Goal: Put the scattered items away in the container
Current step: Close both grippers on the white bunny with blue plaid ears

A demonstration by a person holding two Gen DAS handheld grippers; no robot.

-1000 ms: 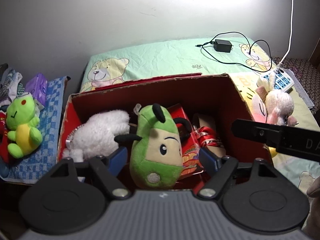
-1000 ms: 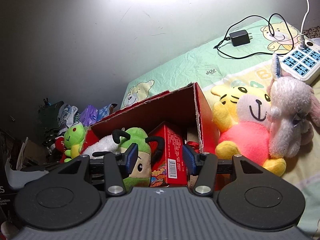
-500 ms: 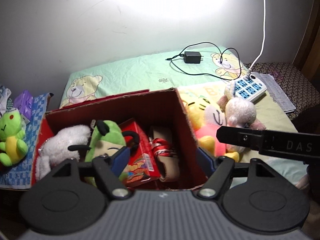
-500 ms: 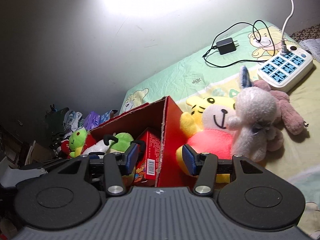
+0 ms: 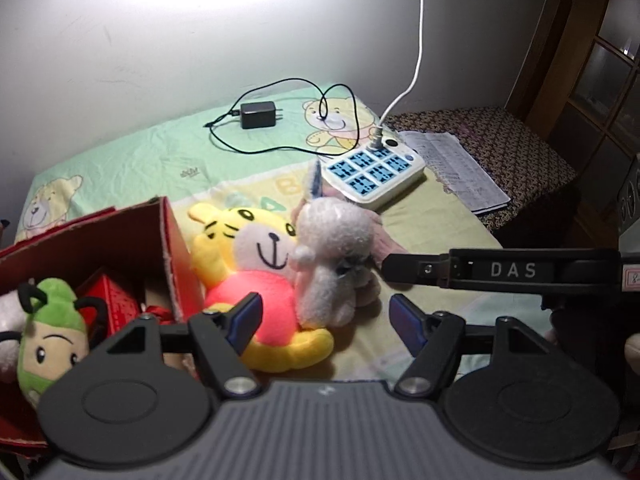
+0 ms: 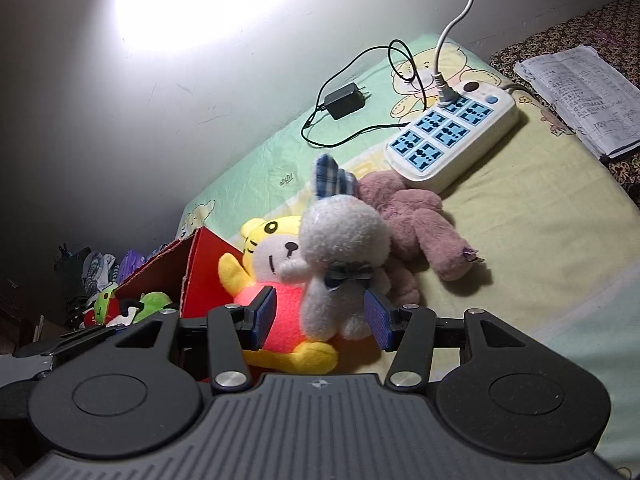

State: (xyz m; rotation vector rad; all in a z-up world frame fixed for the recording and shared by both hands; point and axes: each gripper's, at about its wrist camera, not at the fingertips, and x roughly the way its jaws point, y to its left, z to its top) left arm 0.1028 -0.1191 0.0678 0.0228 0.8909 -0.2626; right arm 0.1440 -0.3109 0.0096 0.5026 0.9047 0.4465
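The left gripper (image 5: 324,322) has its jaws apart with nothing in them; they have just been closing a bit. The right gripper (image 6: 322,322) also has its jaws apart, either side of the grey bunny (image 6: 340,256). The bunny leans on the yellow tiger (image 6: 276,276), beside the red box (image 6: 204,264) on the bed (image 6: 540,240).

We see only part of the red cardboard box (image 5: 120,240): the left wrist view cuts off its left side, and gripper bodies hide its near wall in both views. The white fluffy plush toy (image 5: 6,344) inside barely shows at that edge. The grey plush rabbit (image 6: 340,256) covers much of the mauve plush bear (image 6: 416,220) and one side of the yellow tiger plush in a pink shirt (image 6: 276,280). The print on the stack of printed paper sheets (image 6: 580,92) is too small to read.
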